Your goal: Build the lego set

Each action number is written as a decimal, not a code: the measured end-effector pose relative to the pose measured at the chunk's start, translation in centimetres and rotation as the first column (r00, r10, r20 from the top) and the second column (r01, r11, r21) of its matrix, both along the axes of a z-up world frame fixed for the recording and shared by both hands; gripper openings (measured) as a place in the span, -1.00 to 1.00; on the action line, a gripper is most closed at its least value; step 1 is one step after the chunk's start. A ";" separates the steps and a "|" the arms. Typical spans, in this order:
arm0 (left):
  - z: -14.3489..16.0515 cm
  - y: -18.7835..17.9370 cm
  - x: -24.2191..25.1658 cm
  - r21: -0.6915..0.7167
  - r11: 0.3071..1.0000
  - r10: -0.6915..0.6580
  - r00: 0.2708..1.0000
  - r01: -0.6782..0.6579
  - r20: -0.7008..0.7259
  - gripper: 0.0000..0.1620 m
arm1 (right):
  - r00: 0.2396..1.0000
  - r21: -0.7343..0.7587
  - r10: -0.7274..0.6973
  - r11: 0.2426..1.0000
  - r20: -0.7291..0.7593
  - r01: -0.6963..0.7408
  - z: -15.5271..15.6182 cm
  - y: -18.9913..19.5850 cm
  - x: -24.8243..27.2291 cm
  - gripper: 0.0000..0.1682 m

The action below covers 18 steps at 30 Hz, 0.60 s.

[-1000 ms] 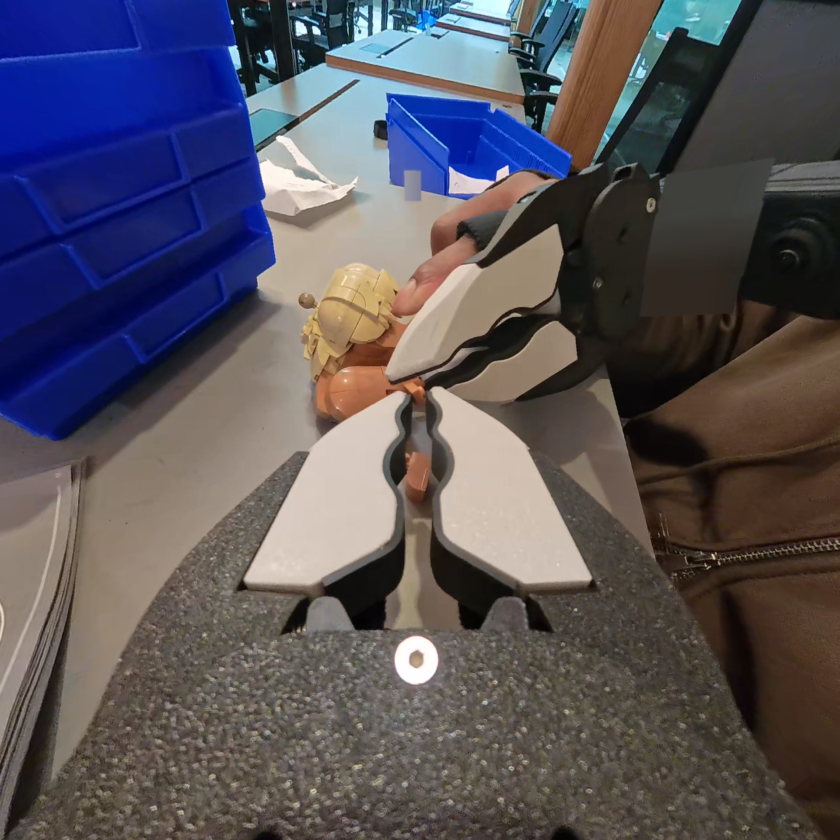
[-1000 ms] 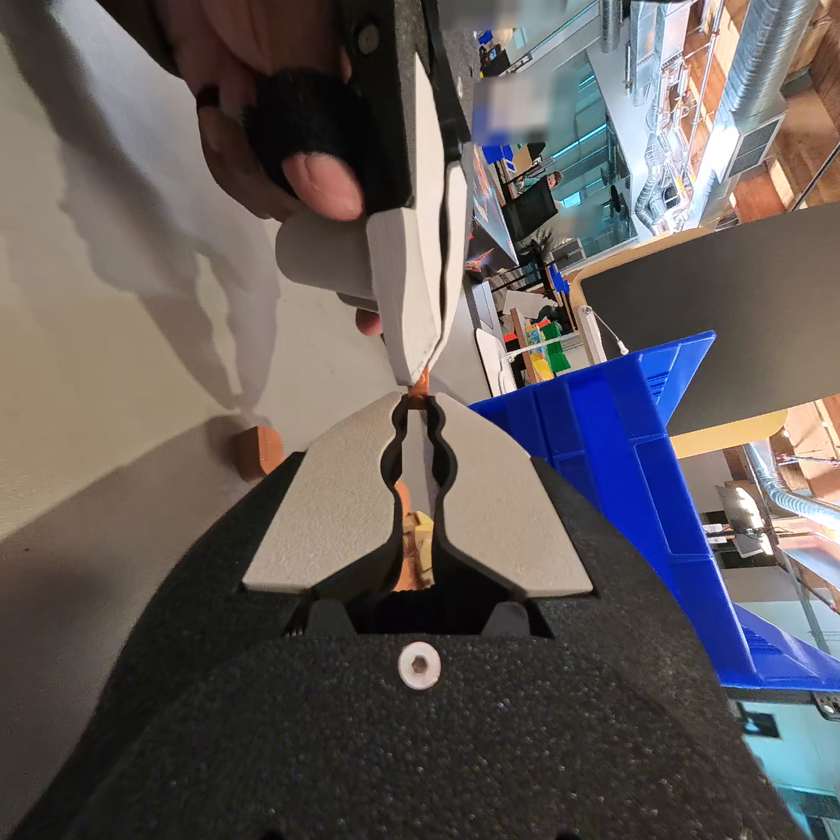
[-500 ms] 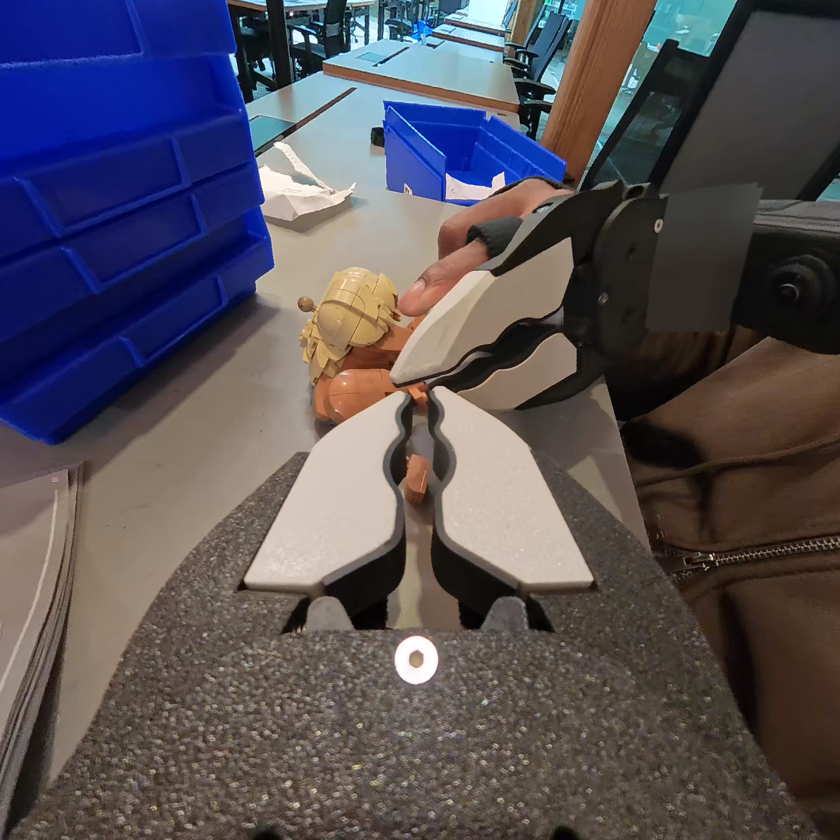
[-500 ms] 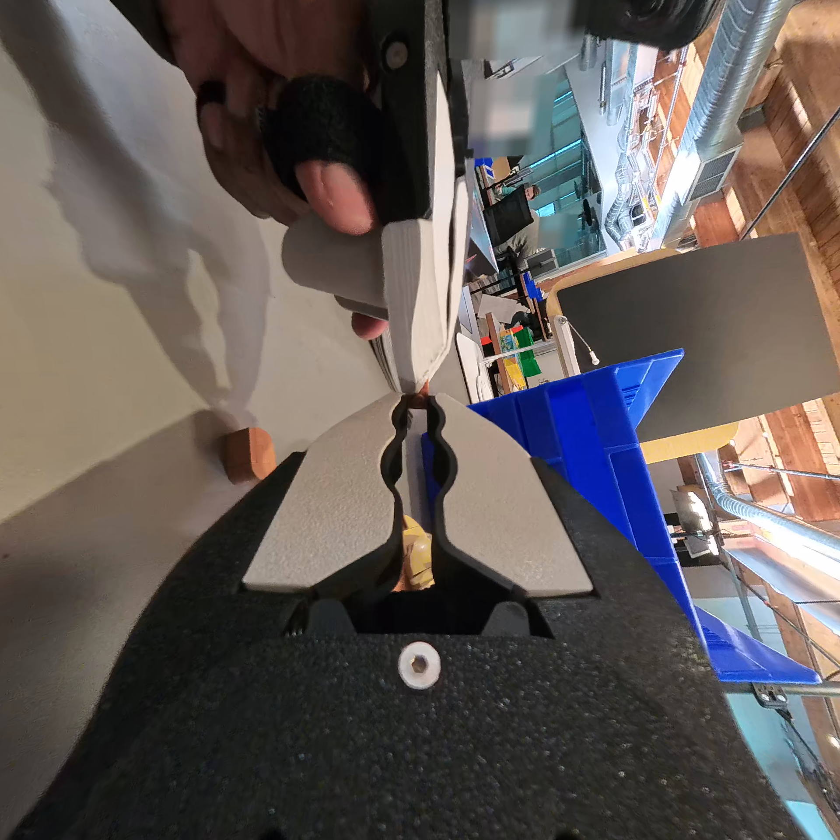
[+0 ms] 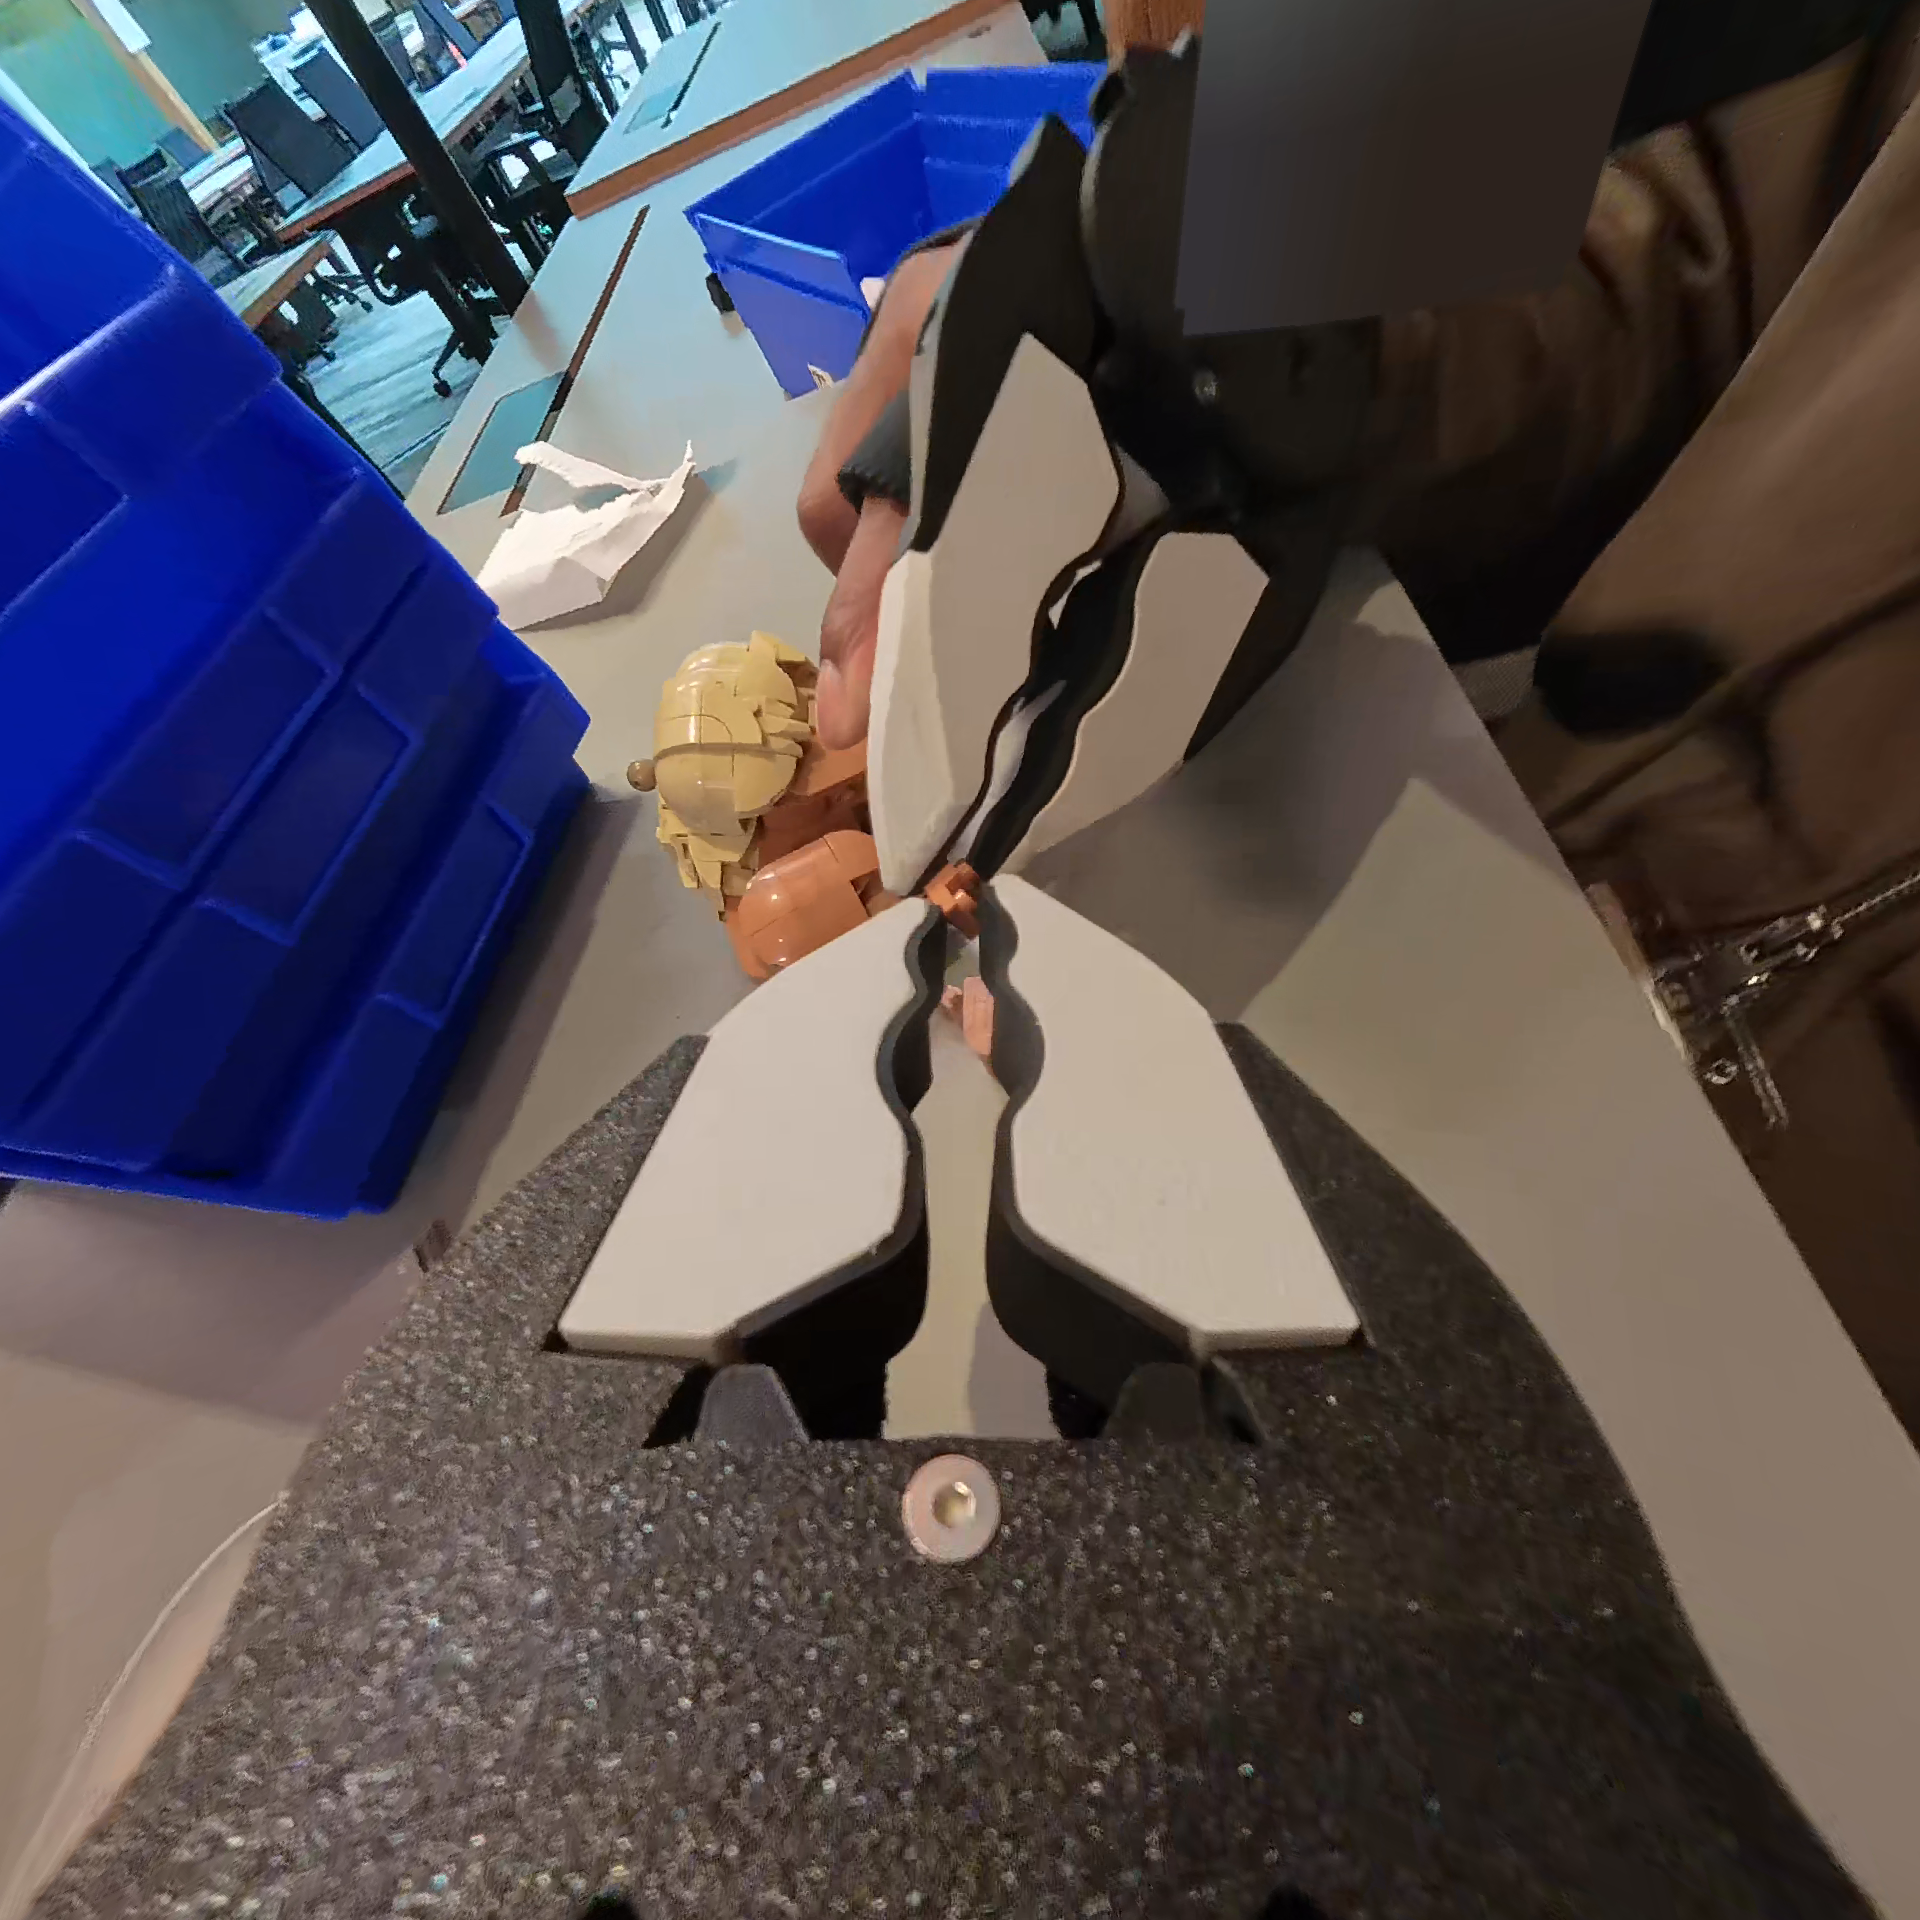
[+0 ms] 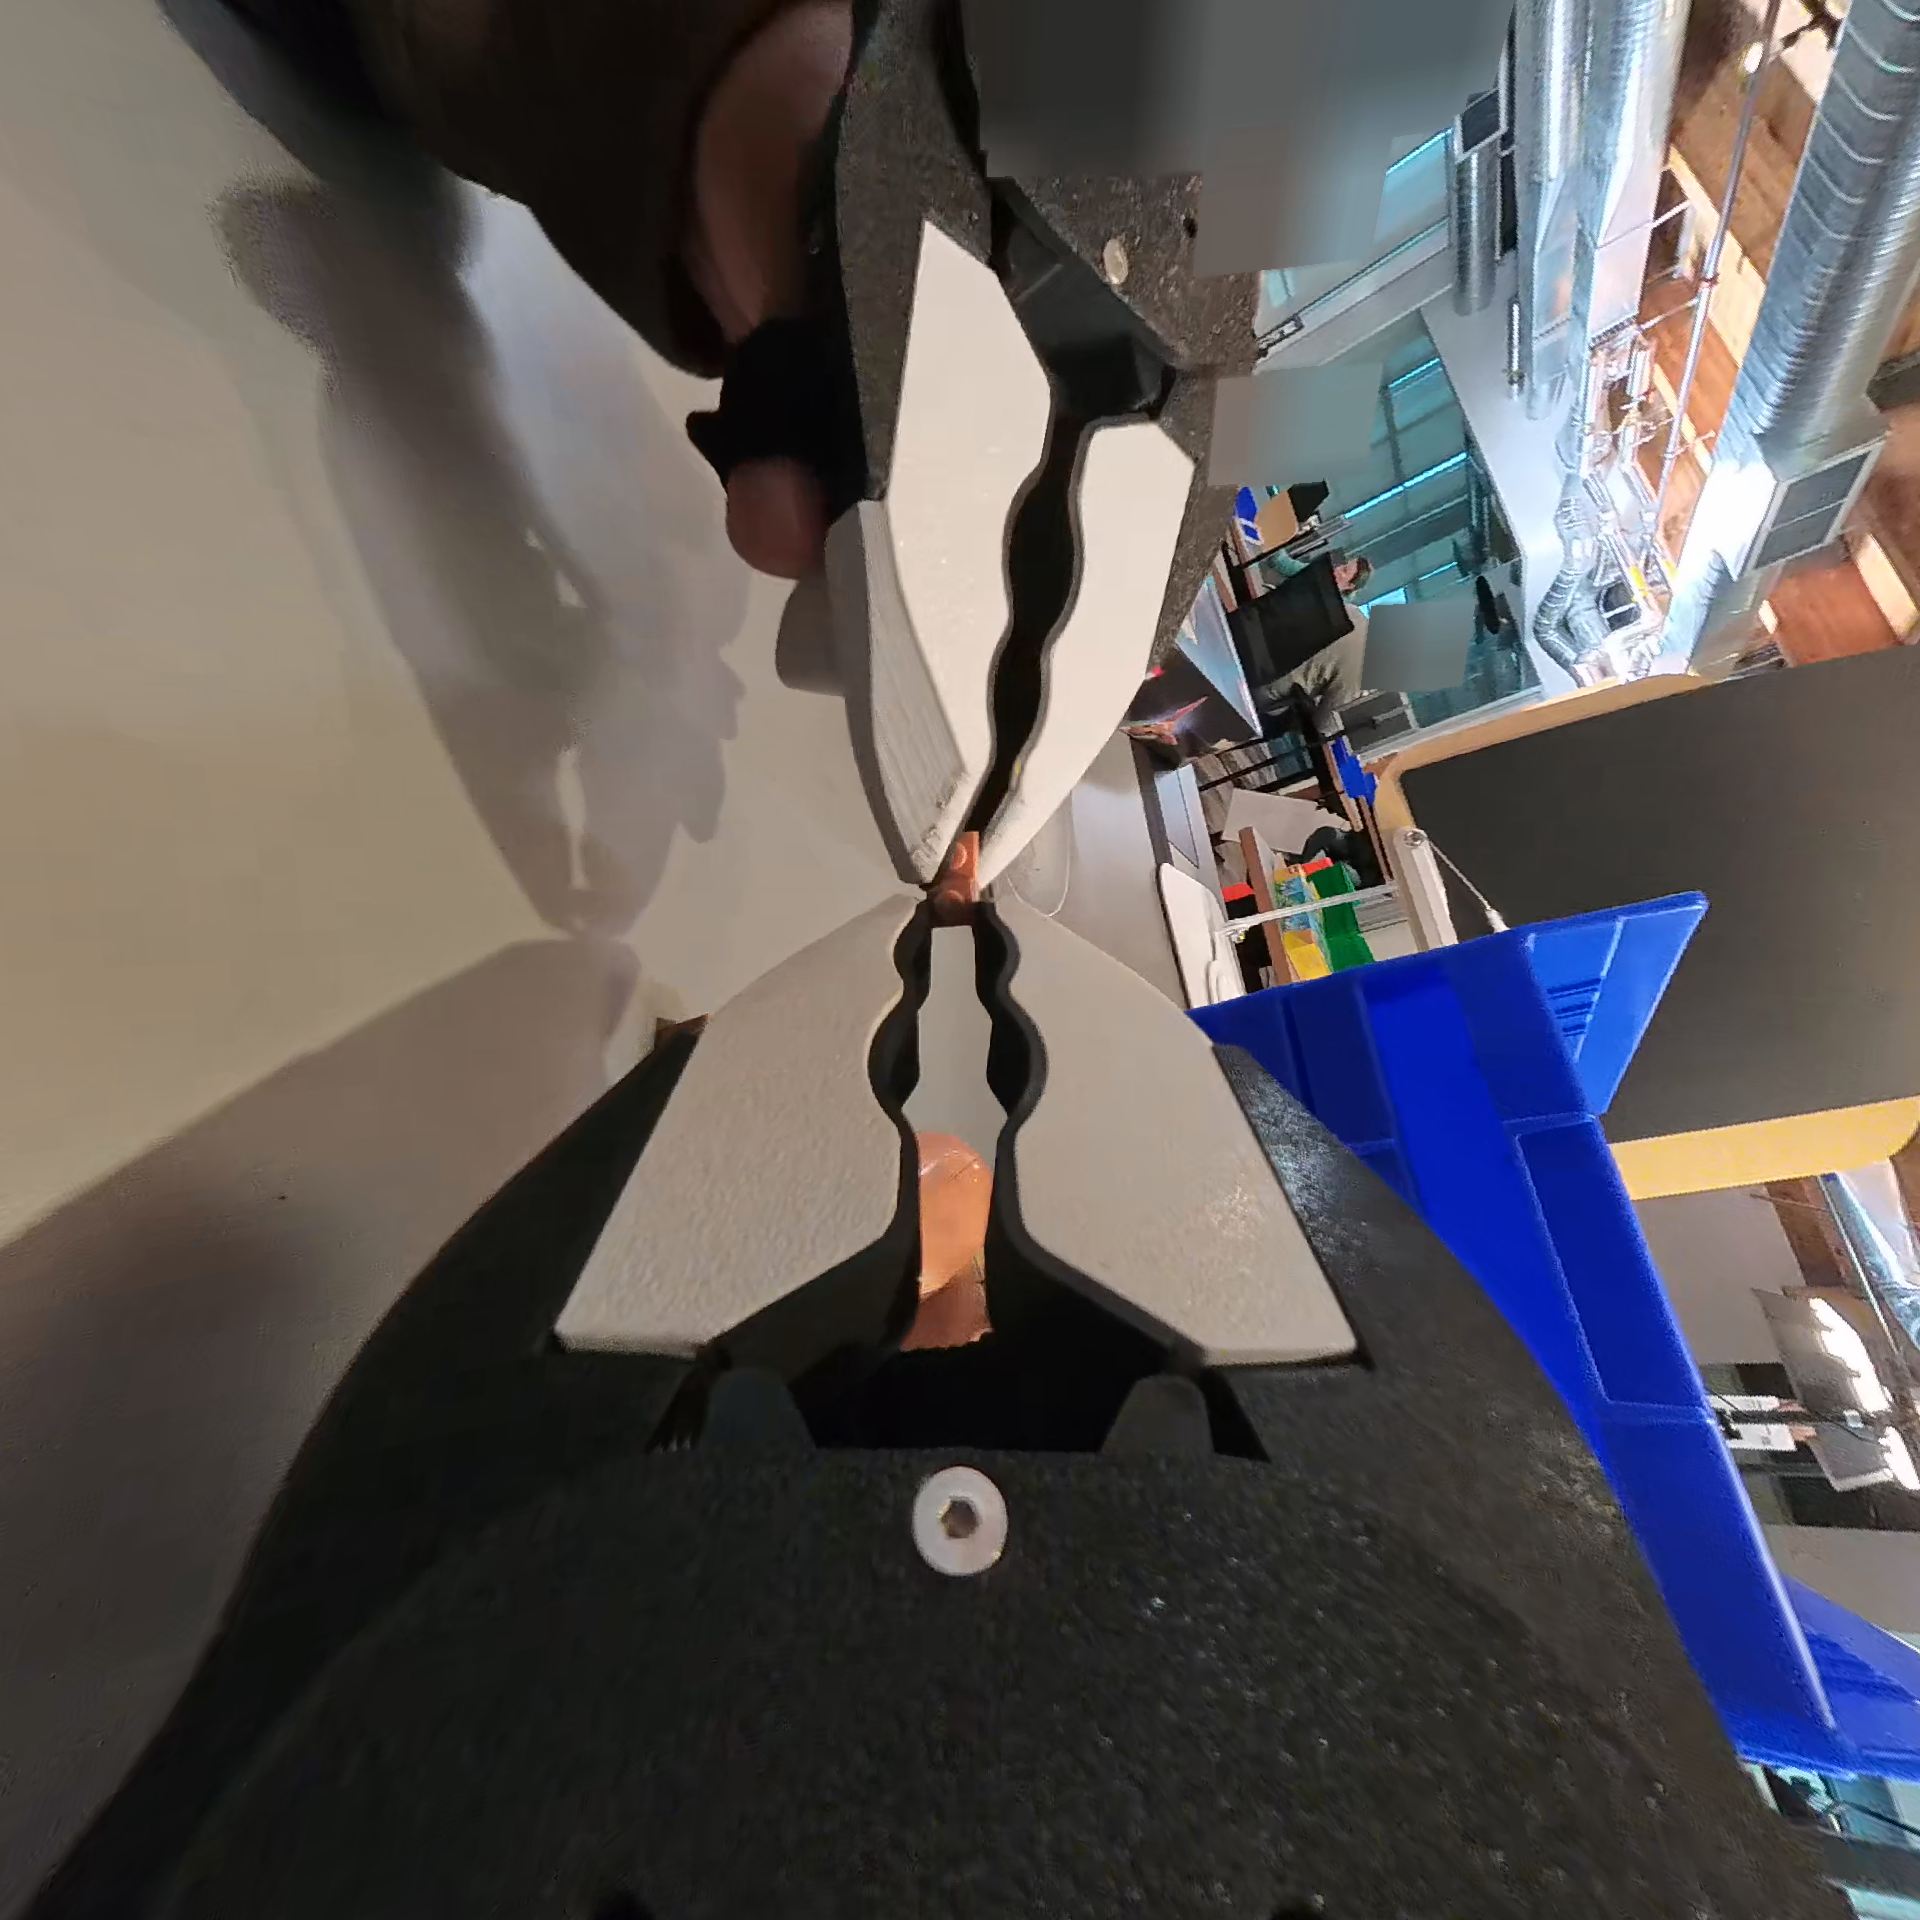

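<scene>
While both pairs of grey fingertips meet nose to nose above the grey tabletop (image 5: 1299, 1039), you have one small orange-brown plastic lego piece (image 5: 954, 891) caught between them. Your left gripper (image 5: 961, 914) has its jaws drawn nearly together, nipping the near end of that piece at the very tips; your right gripper (image 5: 951, 873) comes down from above, its jaws likewise pressed in on the far end. In the right wrist view the same piece (image 6: 958, 883) shows as a sliver of orange where the right gripper (image 6: 951, 909) and the left gripper (image 6: 961, 847) touch.

Take the tan and orange brick-built lego figure (image 5: 758, 790) as your landmark: the held piece hangs just beside it, on the side toward you and slightly above the table. A pale pink loose lego bit (image 5: 971, 1008) lies on the table nearer you than the figure, seen through the gap of your left fingers. The stacked blue plastic bins (image 5: 239, 779) stand to the figure's left, and a crumpled white paper scrap (image 5: 592, 530) lies beyond it.

The piece is likely light, stiff and smooth, so it could twist or pop out of so shallow a grip. Hold it by its flat opposite faces, press squarely, and keep the studs clear. The figure looks liable to shed parts if knocked.
</scene>
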<state>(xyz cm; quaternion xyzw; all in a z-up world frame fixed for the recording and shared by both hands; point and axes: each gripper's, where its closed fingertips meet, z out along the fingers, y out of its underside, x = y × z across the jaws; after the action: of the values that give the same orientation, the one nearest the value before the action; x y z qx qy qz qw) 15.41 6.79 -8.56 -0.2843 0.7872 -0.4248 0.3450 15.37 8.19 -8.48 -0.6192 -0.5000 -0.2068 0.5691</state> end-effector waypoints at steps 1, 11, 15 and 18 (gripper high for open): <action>-0.2 0.0 0.0 0.026 1.000 -0.001 1.000 0.001 0.000 -0.92 | 1.000 -0.009 0.002 1.000 0.005 -0.002 -0.2 0.0 0.0 -0.91; -1.3 0.2 0.0 0.272 0.962 -0.009 0.998 -0.007 0.058 -0.92 | 0.999 -0.052 0.003 0.999 0.052 -0.001 -1.3 -0.1 0.1 -0.90; -1.7 0.3 0.0 0.386 0.922 -0.023 0.995 -0.017 0.098 -0.91 | 0.997 -0.064 0.004 0.998 0.074 0.001 -1.7 -0.2 0.2 -0.91; -1.8 0.3 0.1 0.409 0.912 -0.024 0.994 -0.023 0.109 -0.92 | 0.996 -0.053 0.006 0.999 0.092 -0.001 -1.7 -0.2 0.3 -0.91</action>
<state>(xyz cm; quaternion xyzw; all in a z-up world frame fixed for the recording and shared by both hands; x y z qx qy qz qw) 15.49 7.06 -10.31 -0.1810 0.8382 -0.2658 0.4404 15.65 7.99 -10.19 -0.6230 -0.5322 -0.2207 0.5291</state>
